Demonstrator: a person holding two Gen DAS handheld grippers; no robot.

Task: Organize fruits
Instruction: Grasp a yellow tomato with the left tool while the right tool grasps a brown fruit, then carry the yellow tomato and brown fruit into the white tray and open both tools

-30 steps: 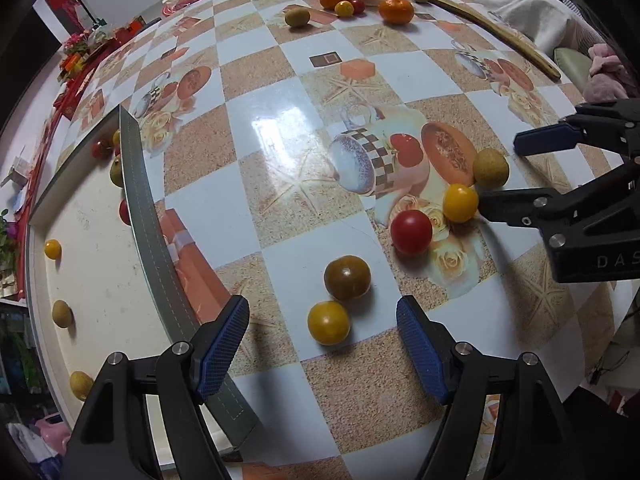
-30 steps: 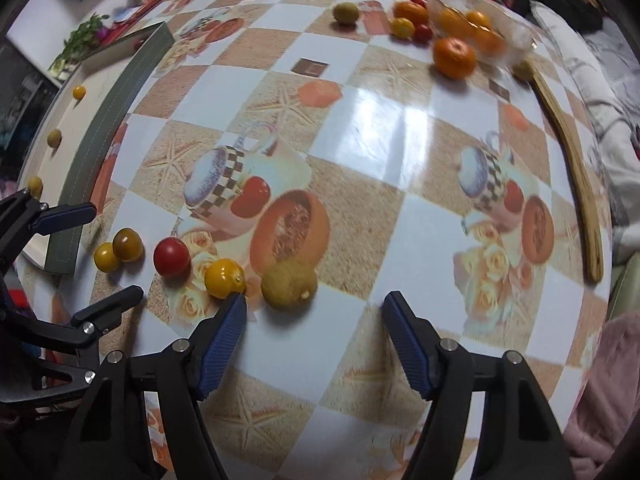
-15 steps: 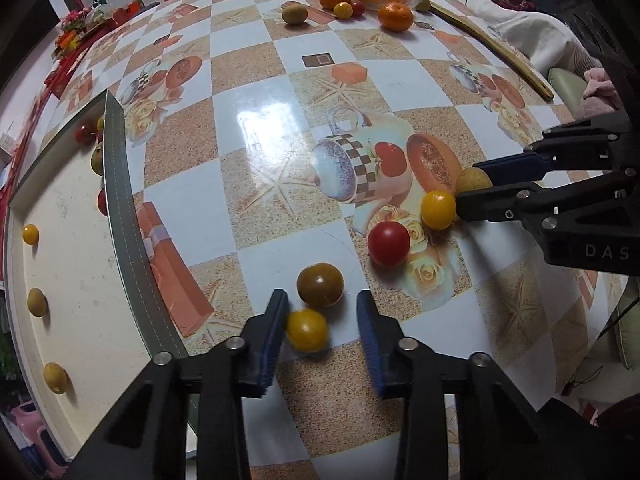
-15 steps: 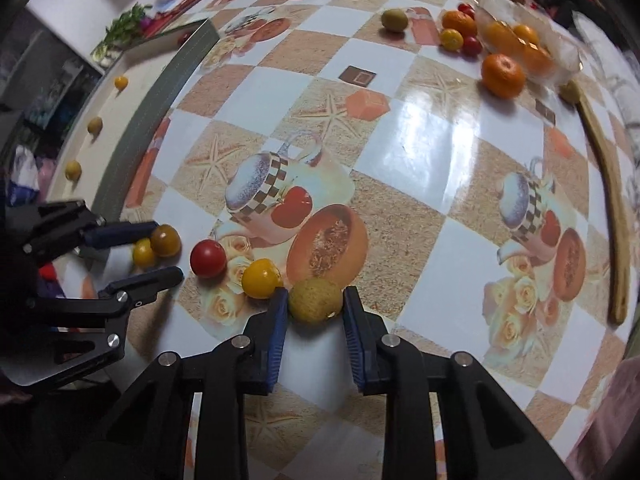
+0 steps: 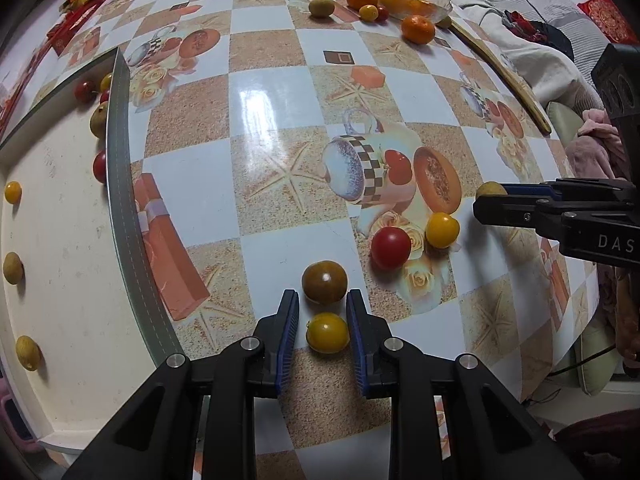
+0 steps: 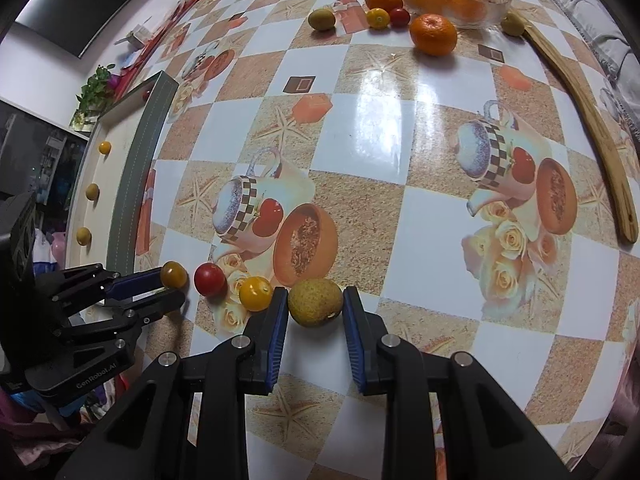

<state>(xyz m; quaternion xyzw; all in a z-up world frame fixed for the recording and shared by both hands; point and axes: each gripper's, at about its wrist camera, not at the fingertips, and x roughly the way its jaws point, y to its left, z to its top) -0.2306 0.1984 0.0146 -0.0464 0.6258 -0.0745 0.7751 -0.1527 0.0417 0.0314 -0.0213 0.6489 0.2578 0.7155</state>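
Near the front edge of the tabletop (image 5: 280,92), the left hand-held gripper (image 5: 322,332) was clenched around a small yellow tomato (image 5: 327,332), its blue pads touching both sides. A brownish tomato (image 5: 324,282) sat just beyond it, then a red tomato (image 5: 390,242) and another yellow tomato (image 5: 442,230). The right hand-held gripper (image 6: 315,312) was grasping a rough yellow-green fruit (image 6: 315,302). A cream tray (image 5: 64,280) at the left edge held several small fruits.

The right tool (image 5: 490,200) hid most of the green-yellow fruit (image 5: 489,189) (only its top showed), and the tray wall (image 5: 120,168) half-covered a red tomato (image 5: 99,166).
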